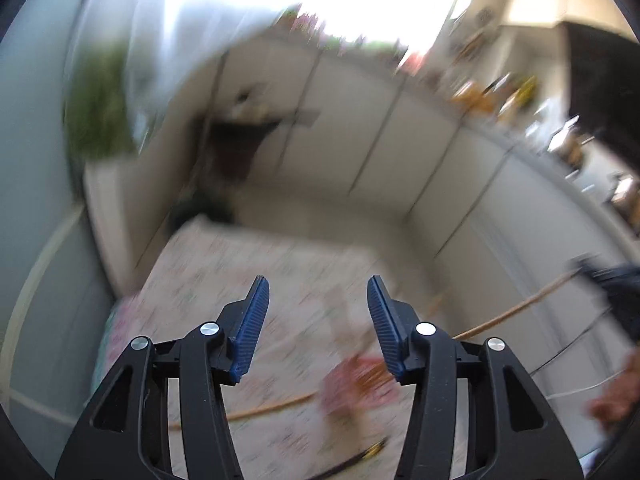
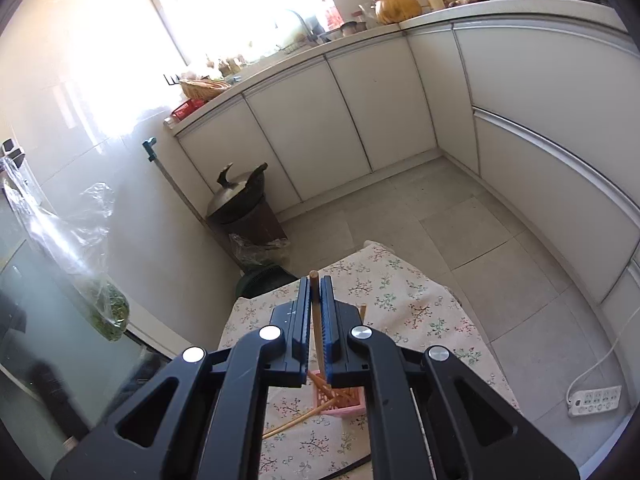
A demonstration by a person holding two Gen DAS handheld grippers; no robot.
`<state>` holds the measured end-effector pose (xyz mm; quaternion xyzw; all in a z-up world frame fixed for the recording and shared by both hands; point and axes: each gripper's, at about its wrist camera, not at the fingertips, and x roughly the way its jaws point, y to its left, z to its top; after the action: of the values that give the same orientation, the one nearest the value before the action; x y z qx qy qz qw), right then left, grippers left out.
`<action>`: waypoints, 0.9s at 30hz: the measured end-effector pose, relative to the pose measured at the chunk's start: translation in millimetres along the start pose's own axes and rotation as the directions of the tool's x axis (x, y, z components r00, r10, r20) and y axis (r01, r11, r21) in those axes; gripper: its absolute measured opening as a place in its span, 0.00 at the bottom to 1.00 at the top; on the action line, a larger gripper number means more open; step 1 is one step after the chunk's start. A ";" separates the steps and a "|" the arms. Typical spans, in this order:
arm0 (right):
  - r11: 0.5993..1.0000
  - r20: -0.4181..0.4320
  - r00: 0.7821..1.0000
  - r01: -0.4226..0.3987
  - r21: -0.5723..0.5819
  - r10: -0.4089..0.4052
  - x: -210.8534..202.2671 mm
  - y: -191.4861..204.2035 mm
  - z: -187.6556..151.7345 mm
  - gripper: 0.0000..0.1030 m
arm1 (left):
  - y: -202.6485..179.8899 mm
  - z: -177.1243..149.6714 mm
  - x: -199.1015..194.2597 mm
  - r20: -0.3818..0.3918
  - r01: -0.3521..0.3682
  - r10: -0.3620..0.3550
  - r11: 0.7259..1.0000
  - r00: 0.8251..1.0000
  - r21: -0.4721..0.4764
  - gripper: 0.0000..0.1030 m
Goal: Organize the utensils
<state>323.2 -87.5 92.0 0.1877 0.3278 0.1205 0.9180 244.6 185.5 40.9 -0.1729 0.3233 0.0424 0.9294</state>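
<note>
Left gripper (image 1: 318, 320) jaws apart, empty, over a blurred surface (image 1: 208, 272). Right gripper (image 2: 315, 320) jaws clamp a chopstick (image 2: 315, 308); pink holder (image 2: 344, 402) at 6 o'clock, half hidden.

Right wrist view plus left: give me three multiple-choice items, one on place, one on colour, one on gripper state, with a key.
1. Where does the pink basket sit?
A. on the floral tablecloth
B. on the counter
C. on the floor

2. What colour are the cabinet doors?
A. green
B. white
C. red

3. What is the right gripper doing?
A. open and empty
B. shut on a chopstick
C. shut on a spoon

Key: 1 A, cloth lies under the basket. 2 B, the fronts are plain white. 3 B, a wooden stick stands clamped between the pads.
</note>
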 end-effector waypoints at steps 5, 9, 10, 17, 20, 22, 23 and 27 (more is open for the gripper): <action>1.000 0.013 0.999 -0.030 -0.009 0.030 -15.6 5.0 -1.9 0.05 | 22.7 -53.6 110.9 -0.420 -0.087 0.194 0.962 0.886 0.260 0.56; 0.999 0.007 0.999 -0.043 -0.012 0.043 -23.3 2.6 -5.2 0.05 | 44.7 -96.5 156.5 -0.565 -0.121 0.312 0.929 0.764 0.350 0.56; 0.999 0.002 0.999 -0.046 -0.015 0.046 -23.6 1.8 -5.8 0.05 | 55.5 -96.0 156.4 -0.587 -0.137 0.282 0.951 0.759 0.279 0.56; 0.994 -0.030 0.994 -0.102 0.031 0.103 -22.8 -13.7 -12.2 0.05 | 134.9 -131.7 122.0 -0.583 -0.347 0.056 0.847 0.811 -0.402 0.58; 0.993 -0.045 0.993 -0.109 0.046 0.111 -22.5 -20.6 -15.5 0.05 | 152.5 -150.0 115.7 -0.581 -0.457 0.089 0.717 0.809 -0.526 0.58; 0.994 -0.047 0.993 -0.103 0.041 0.104 -24.1 -24.7 -16.5 0.05 | 157.0 -150.5 114.8 -0.572 -0.518 0.152 0.650 0.806 -0.557 0.58; 0.994 -0.049 0.993 -0.101 0.039 0.103 -24.7 -26.3 -16.6 0.05 | 158.5 -149.8 116.3 -0.573 -0.536 0.172 0.630 0.802 -0.562 0.58; 0.995 -0.060 0.994 -0.093 0.044 0.095 -21.7 -38.9 -14.0 0.05 | 154.7 -143.3 130.0 -0.582 -0.580 0.187 0.528 0.791 -0.620 0.69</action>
<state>301.6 -126.2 77.5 0.2181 0.3493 0.1625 0.8967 233.5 276.2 -189.3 -0.4808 0.5069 0.3462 0.6261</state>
